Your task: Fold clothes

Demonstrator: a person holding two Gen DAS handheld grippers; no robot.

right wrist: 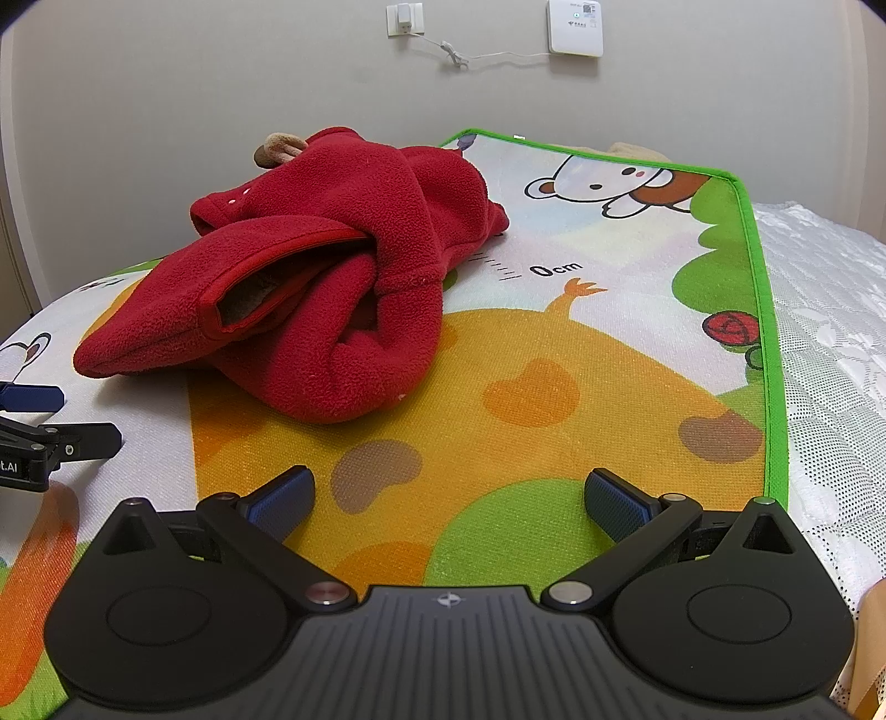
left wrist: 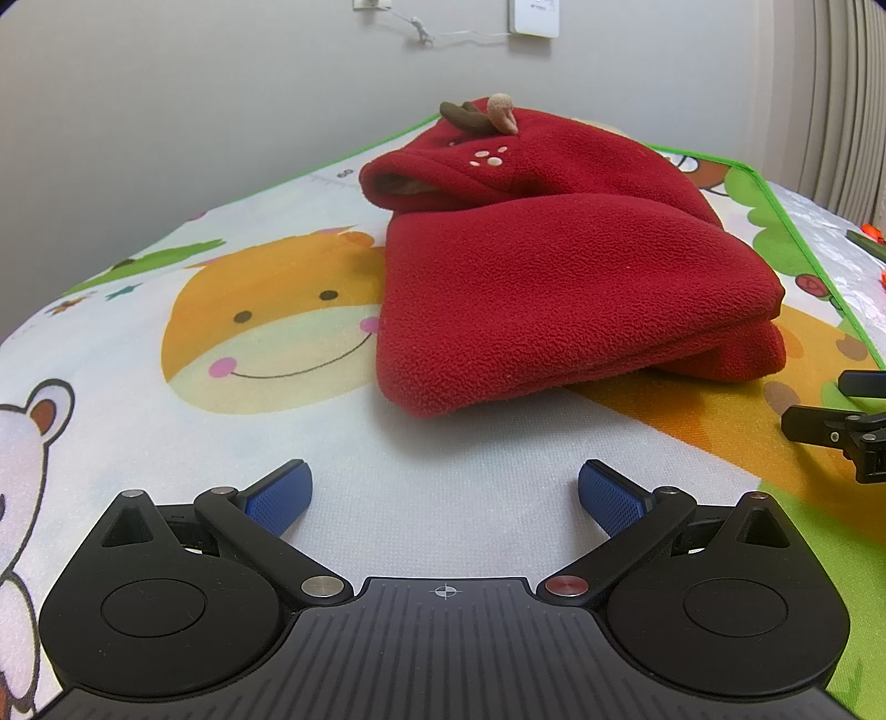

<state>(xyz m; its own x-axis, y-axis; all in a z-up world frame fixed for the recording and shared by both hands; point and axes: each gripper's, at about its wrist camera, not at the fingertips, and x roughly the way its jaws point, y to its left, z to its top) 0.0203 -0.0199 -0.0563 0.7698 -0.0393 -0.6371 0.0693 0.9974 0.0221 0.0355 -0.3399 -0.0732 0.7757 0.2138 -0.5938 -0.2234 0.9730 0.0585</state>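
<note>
A red fleece garment (left wrist: 554, 277) lies folded in a thick bundle on the cartoon play mat (left wrist: 249, 443); a hood with small brown antlers (left wrist: 476, 111) rests on top at the far end. In the right wrist view the garment (right wrist: 310, 299) shows a sleeve opening and loose folds. My left gripper (left wrist: 443, 493) is open and empty, on the mat a short way in front of the bundle. My right gripper (right wrist: 448, 498) is open and empty, in front and to the right of it. Each gripper shows at the other view's edge (left wrist: 841, 426) (right wrist: 50, 432).
The mat's green border (right wrist: 769, 332) runs along the right, with a white textured bed cover (right wrist: 830, 343) beyond it. A grey wall (right wrist: 221, 83) stands behind, with a socket, cable and white box (right wrist: 576, 27).
</note>
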